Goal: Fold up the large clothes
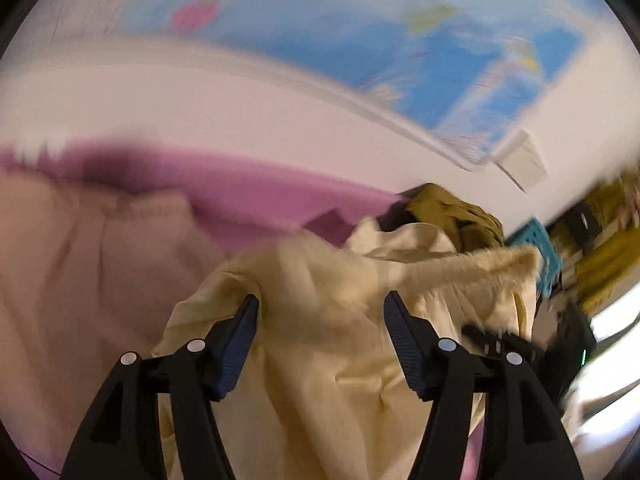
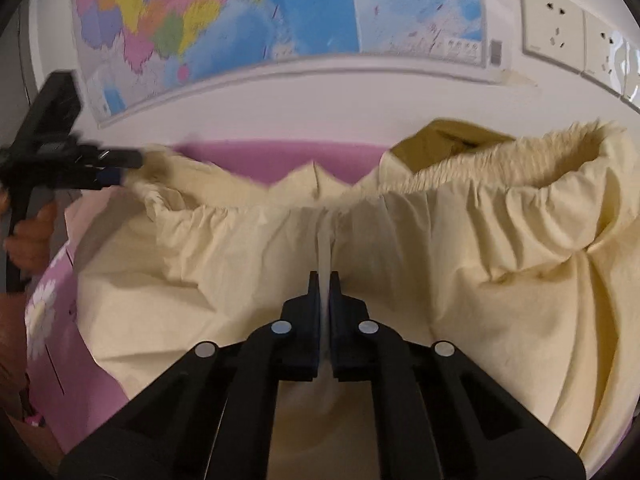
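The pale yellow cotton garment [image 2: 400, 248] lies on the pink bedsheet [image 2: 276, 156], before the wall map [image 2: 280, 12]; an olive cloth [image 2: 444, 140] lies behind it.

left gripper [image 1: 320, 312]: tilted downward, jaws spread wide, pads not pressing, its view smeared | right gripper [image 2: 324, 280]: tilted downward, jaws drawn together, pads nipping a thin fold | left hand [image 2: 34, 236]: wrapped round the handle at the far left of the right view

White wall [image 2: 320, 96], map [image 2: 248, 12] (sockets [image 2: 552, 20], seemingly).
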Available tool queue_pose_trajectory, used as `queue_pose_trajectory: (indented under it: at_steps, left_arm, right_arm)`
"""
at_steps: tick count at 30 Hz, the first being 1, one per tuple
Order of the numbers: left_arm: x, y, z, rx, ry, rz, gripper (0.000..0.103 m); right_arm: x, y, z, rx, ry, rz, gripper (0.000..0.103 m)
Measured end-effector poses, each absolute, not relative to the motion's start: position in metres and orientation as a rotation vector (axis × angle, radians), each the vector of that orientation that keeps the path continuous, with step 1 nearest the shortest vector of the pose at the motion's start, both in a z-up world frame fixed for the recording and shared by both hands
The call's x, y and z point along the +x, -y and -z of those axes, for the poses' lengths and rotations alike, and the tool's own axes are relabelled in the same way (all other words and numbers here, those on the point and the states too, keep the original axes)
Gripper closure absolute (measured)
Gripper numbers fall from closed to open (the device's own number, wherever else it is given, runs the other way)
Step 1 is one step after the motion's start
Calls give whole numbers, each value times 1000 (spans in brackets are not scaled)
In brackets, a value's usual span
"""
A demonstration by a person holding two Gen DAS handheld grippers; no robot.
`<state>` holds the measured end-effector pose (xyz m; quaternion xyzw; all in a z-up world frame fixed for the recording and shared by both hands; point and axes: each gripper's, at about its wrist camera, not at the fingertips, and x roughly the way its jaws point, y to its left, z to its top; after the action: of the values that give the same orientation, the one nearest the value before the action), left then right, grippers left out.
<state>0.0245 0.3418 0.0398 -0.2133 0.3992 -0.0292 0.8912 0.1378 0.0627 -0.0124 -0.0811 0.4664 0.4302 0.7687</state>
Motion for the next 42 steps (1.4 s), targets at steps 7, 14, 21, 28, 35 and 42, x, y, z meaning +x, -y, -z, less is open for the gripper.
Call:
queue_pose_trajectory:
  at_steps: [7, 14, 21, 28, 35, 42]
  left_arm:
    - [7, -278, -40, -147, -804, 185, 40]
    - [44, -273, 23, -103, -932, 56, 43]
    - [-12, -281, -10, -60, -718, 10, 30]
    - [-91, -322, -17, -100, -617, -164, 21]
    - [-110, -333, 30, -170, -726, -121, 15]
    - [-89, -345, 52, -381, -776, 34, 67]
  right_arm:
    - [159, -89, -6, -156, -891, -918, 101]
    - [180, -101, 56, -181, -1090, -873, 94]
    - [150, -8, -13, -54, -916, -959, 50]
    - [124, 119, -19, 26, -883, -760, 31]
    - [123, 158, 40, 43, -1038, -698, 34]
    - [149, 166, 34, 155, -1046, -823, 91]
